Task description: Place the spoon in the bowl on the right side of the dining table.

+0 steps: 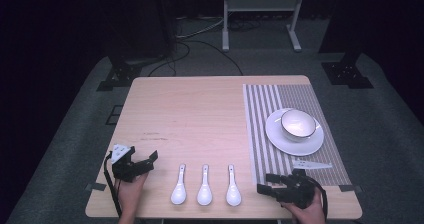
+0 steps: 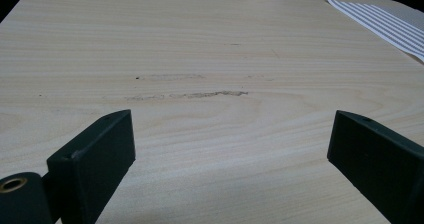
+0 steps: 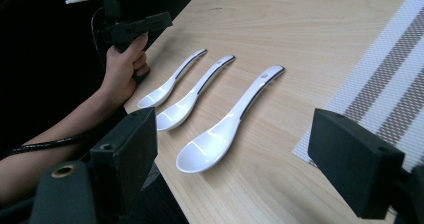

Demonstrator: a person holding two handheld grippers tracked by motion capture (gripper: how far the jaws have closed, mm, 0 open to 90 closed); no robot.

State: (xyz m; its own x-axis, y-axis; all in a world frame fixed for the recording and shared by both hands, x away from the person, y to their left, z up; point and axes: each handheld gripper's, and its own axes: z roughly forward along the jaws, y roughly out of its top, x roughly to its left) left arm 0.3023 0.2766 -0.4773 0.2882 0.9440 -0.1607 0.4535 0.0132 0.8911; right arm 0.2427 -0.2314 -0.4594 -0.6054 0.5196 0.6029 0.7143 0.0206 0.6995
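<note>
At the near edge of a pale wooden surface, a person's two hands each hold a black claw. The left claw sits at the near left corner, released, its jaws spread wide with bare wood between them. The right claw sits at the near right, over the near edge of a striped placemat, also released, jaws wide apart and holding nothing; it points toward the left, at the spoons.

Between the two claws, three white ceramic soup spoons lie side by side in a row, bowls toward the person and handles pointing away. The left spoon lies near the left claw, the middle spoon just beside it, and the right spoon is the closest to the right claw (in the right gripper view it lies right between that claw's open jaws, though neither jaw touches it). The spoons are apart from one another and all rest on bare wood, just left of the placemat.

Farther back on the placemat, at the right side of the surface, a white plate carries a white bowl with a dark rim, standing upright on it.

Beyond the surface lies grey floor, with cables and the legs of a white stand against a dark background.
</note>
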